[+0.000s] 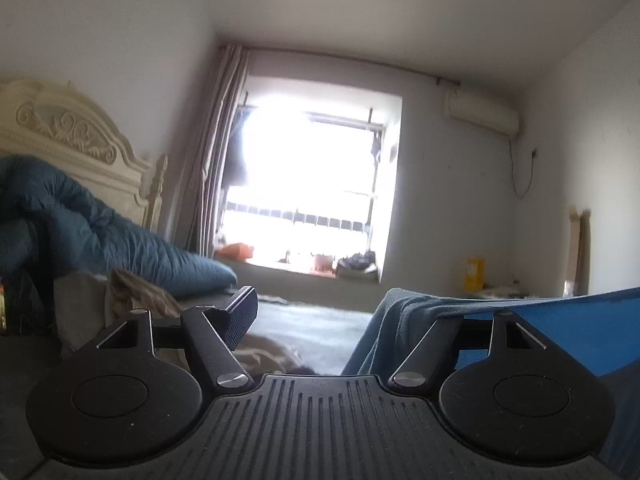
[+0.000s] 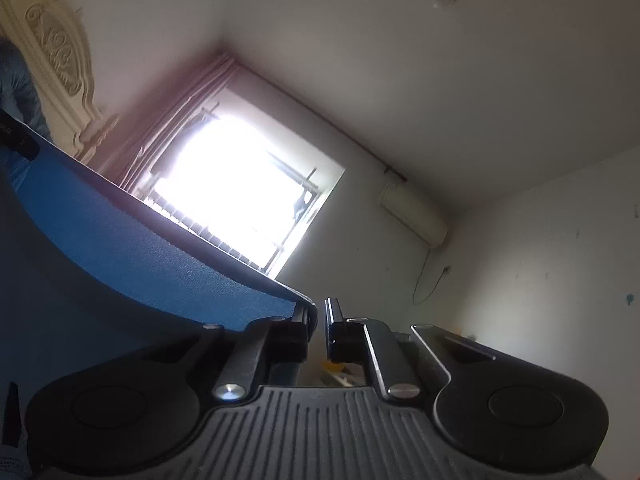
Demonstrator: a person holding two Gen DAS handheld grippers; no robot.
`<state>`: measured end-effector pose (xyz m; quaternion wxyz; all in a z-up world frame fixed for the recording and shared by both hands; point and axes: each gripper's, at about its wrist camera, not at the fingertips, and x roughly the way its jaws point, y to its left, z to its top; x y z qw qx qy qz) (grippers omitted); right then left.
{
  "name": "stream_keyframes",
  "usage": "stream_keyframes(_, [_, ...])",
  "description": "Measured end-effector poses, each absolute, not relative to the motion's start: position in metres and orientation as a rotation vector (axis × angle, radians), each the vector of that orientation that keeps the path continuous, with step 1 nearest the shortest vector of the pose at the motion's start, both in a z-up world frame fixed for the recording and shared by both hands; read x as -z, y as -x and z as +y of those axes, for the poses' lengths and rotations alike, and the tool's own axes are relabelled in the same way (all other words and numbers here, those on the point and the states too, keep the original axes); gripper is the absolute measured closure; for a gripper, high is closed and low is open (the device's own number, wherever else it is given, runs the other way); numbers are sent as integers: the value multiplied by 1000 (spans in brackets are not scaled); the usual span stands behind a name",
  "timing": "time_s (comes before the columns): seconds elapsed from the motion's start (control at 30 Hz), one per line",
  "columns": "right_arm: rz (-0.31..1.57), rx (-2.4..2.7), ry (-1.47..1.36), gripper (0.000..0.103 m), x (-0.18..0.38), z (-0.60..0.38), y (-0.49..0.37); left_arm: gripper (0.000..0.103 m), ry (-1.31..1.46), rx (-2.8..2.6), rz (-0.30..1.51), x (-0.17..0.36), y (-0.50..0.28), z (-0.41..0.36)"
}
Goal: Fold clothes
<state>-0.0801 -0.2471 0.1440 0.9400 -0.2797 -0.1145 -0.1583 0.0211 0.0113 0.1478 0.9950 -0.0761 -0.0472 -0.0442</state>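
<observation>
Two tools, left tool point(image 1: 340, 312) spread wide, right tool point(image 2: 320, 320) nearly together beside blue cloth point(image 2: 160, 256).

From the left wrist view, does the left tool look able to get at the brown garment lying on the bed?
Probably yes. The left tool is open, and the brown garment lies just beyond its left finger with nothing between. The blue cloth drapes over the right finger and may drag along.

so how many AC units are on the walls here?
1: a white wall-mounted air conditioner, high on the far wall, right of the bright window. Both wrist views show the same unit. Walls outside the frame may hide others.
</observation>
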Motion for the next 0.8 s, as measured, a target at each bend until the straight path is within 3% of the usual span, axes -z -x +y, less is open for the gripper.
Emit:
stream_keyframes(0.43, [-522,318,486,95,-269,-250,147,29,131,75,-419,-253,50,8])
stream_keyframes(0.57, [-545,318,483,94,-284,-251,149,28,116,61,-482,-268,57,4])
stream_keyframes(0.8, [-487,304,477,94,-279,-256,105,27,61,24,-430,-260,9,-10])
